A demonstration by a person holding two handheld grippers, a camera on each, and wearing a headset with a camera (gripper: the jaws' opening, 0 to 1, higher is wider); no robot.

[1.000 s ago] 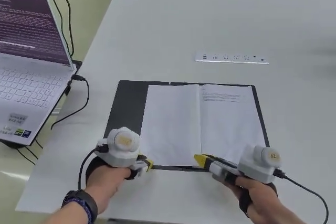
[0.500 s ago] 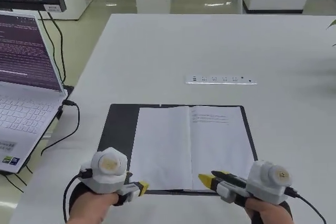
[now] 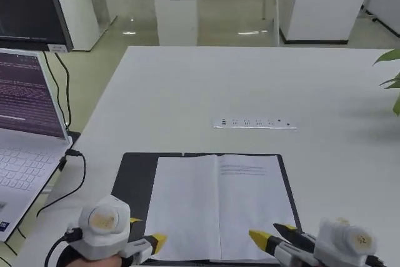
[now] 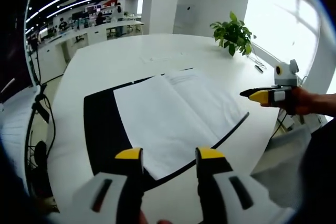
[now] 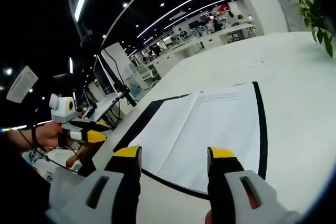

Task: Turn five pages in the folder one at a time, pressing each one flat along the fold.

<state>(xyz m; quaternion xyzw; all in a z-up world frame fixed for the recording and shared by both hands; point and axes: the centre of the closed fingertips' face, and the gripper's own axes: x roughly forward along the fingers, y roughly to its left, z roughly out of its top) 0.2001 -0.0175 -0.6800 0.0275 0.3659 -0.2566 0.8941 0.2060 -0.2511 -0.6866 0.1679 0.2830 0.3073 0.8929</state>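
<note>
Folder lies open and flat toward the near edge of the white bench, two white pages showing. In the head view everything sits lower than a second ago because the headset has tipped up; the folder itself has not moved. The right gripper has drawn away from the fold to below the right page, and the left gripper stays by the near left corner. In the left gripper view its fingers stand apart, holding nothing, just short of the folder. In the right gripper view the fingers are likewise apart and empty. No page is lifted, so a turn looks about to begin.
</note>
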